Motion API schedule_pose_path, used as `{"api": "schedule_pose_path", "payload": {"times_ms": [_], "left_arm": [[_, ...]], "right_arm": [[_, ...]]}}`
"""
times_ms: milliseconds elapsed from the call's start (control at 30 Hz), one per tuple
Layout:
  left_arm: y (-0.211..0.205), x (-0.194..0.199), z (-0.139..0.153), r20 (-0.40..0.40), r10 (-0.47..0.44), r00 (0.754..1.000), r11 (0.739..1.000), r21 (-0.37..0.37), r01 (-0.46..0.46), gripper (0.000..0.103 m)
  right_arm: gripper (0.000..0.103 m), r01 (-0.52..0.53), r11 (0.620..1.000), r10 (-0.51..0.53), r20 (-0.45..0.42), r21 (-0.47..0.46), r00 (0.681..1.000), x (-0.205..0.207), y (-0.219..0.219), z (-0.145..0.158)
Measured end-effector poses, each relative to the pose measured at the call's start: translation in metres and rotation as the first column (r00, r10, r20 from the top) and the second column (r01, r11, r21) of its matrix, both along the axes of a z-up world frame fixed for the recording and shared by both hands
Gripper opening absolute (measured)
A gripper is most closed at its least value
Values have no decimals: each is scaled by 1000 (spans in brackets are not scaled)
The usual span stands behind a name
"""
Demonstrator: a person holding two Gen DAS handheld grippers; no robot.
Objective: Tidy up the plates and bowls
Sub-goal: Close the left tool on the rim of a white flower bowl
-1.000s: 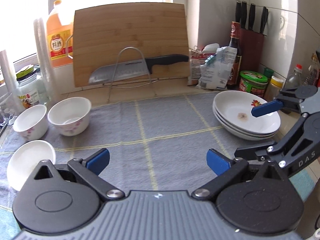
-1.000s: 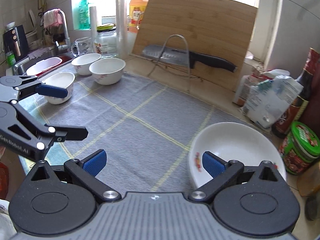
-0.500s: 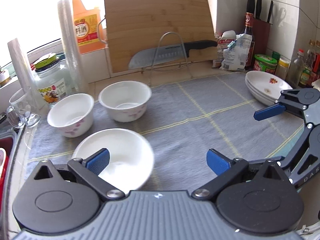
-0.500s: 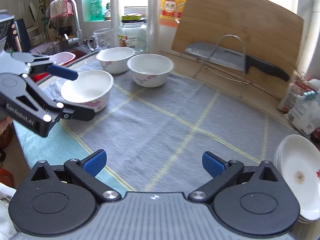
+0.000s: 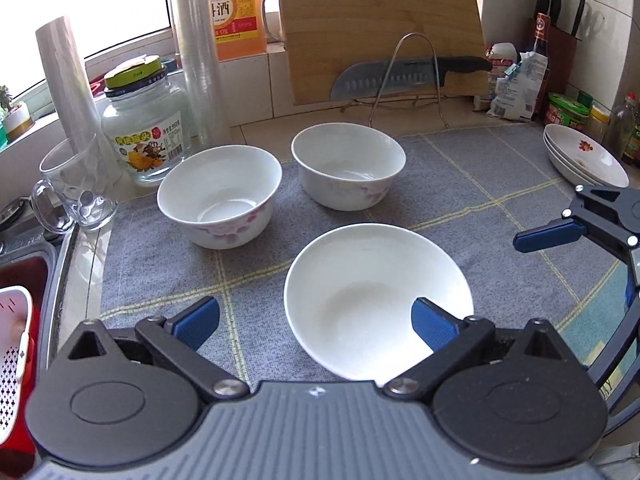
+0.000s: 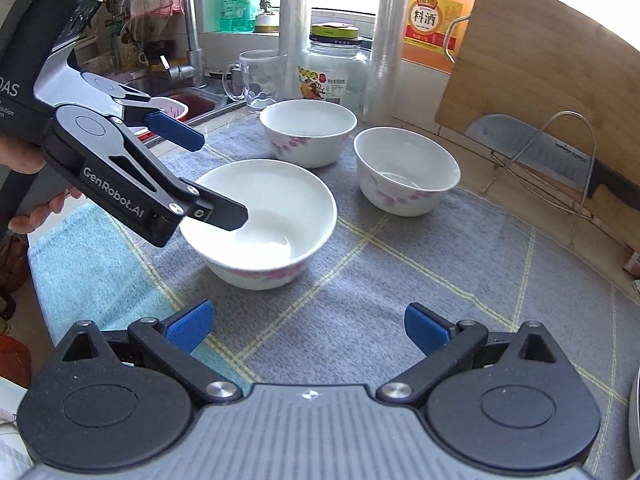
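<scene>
White nearest bowl (image 5: pixel 376 300) is sitting under my spread left fingers (image 5: pixel 434 322); right gripper (image 6: pixel 306 330) is hovering unclenched over bare cloth (image 6: pixel 420 272).

Three bowls (image 5: pixel 378 294), (image 5: pixel 219 195), (image 5: pixel 348 170): showing white, with pink floral print on the outer walls. Stacked plates (image 5: pixel 585 157) at the bench's right edge: showing white with a red motif. Cloth (image 5: pixel 460 184) covering the bench: showing grey with a yellow grid. Towel (image 6: pixel 86 268): showing light blue. Left claw (image 5: pixel 316 318) and right claw (image 6: pixel 306 326): showing black arms with blue pads (image 5: pixel 196 322). Cutting board (image 5: pixel 384 20): showing light-brown wood grain.
</scene>
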State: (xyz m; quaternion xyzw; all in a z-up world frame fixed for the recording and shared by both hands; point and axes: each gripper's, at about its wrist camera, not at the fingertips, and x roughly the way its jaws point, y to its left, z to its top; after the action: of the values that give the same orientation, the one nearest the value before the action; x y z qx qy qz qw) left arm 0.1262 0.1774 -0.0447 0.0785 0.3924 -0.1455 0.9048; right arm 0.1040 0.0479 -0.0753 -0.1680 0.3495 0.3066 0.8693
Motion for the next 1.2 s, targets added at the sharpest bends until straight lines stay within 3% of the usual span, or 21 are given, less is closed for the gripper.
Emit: {"api": "schedule_pose_path", "payload": {"times_ms": [167,333,433,900,1200], "left_arm": [[1,7,-4,-26,-33,999,999,-19,32,98],[1,15,-7,-50,-53,997,998,-25,51,83],[0,18,-8,-60,-64,996,998,-33,63,79],[-2,26,-8,-83,-119,989,992,-57,115,61],[-1,28,-8,-83,-129,988,990,-59,125,61]], "right_arm": [[103,-37,999,37,-6,0,999,7,16,-5],[103,-69,998,69,-2,-5,998,11,27,-7],[102,-85,996,85,4,-11,996,12,31,-8],[85,-110,994,110,-6,0,994,17,37,-10],[82,-116,993,116,-8,12,993,18,38,-11]]}}
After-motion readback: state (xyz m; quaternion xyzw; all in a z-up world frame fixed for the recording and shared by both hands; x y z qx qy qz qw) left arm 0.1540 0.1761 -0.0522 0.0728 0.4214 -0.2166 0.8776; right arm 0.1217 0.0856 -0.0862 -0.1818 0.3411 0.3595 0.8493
